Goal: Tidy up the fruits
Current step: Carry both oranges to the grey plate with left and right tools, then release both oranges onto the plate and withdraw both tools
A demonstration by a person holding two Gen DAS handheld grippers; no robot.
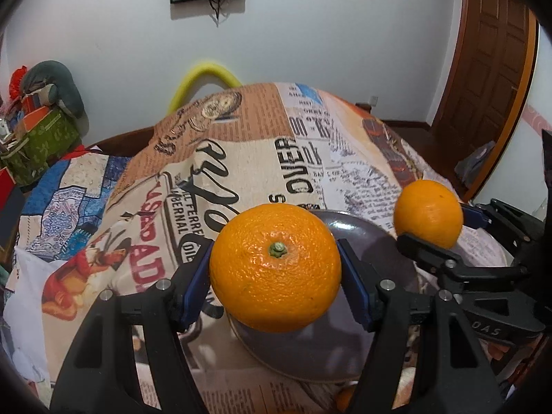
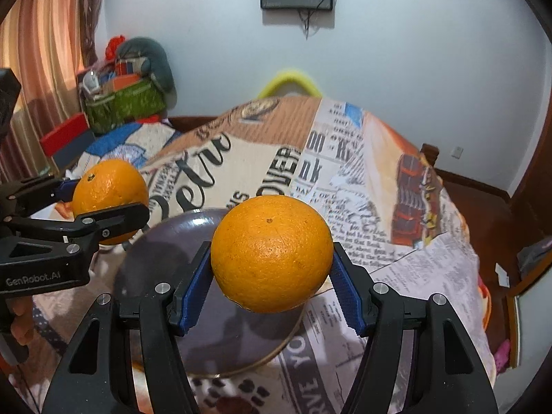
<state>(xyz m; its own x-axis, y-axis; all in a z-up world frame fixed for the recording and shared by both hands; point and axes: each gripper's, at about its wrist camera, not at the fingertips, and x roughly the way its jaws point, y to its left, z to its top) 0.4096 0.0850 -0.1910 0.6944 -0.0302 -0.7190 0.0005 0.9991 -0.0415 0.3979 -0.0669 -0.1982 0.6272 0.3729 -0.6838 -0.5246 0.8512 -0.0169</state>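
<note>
The left tongs (image 1: 276,269) are gripping an orange (image 1: 275,266) between their blue pads (image 1: 355,293), the green stem end of the fruit facing the left wrist camera. This stem-end orange is hanging above the near-left part of a dark round plate (image 1: 386,241). The right tongs (image 2: 270,265) are clenching a second orange (image 2: 272,253), its small dark navel dot turned upward, and that fruit is hanging above the right edge of the plate (image 2: 158,252). Neither fruit is visibly touching the plate. From the right wrist view, the stem-end orange (image 2: 110,189) is sitting over the far-left rim of the plate, squeezed in the left tongs (image 2: 103,203). The plate is lying on a newspaper-print cloth (image 1: 248,158) covering the bench. Beyond the plate, a yellow arch (image 1: 203,76) is rising behind the cloth against the white wall (image 1: 345,34).
</note>
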